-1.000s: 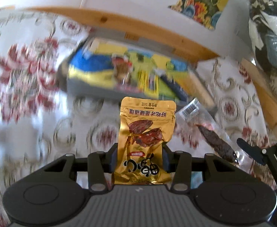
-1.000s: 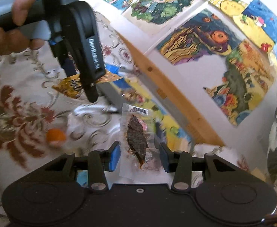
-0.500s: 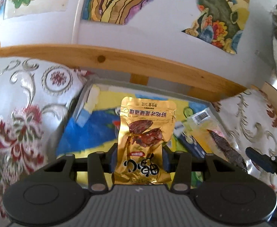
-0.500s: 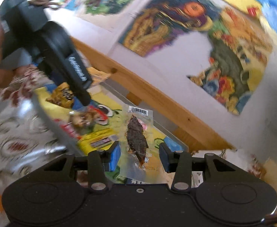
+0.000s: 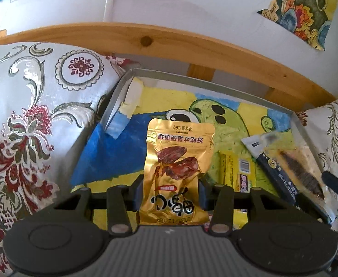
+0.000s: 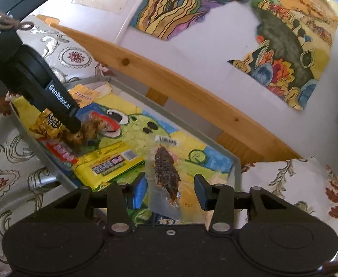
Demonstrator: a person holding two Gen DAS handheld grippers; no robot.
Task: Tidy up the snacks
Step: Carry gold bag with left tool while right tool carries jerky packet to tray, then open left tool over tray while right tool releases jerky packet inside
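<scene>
Backdrop: white wall with colourful paintings [image 5: 302, 11], a wooden rail [image 5: 192, 43] below it, and a floral silver-and-red tablecloth [image 5: 30, 115].
Left wrist view, left gripper [image 5: 170, 194]: 2 fingers closed tight on a gold foil snack pouch [image 5: 178, 168], which stands upright above a grey shallow tray [image 5: 215, 79] lined with a green cartoon drawing.
Left view, surroundings: a yellow flat snack packet [image 5: 229, 168] and a dark blue packet [image 5: 275, 173] lie in the tray.
Right wrist view, right gripper [image 6: 169, 190]: fingers parted wide; a clear pouch of dark dried meat [image 6: 165, 173] sits between them, contact unclear, over the tray's near-right part.
Right view, surroundings: the left gripper blocks the tray's left side.
</scene>
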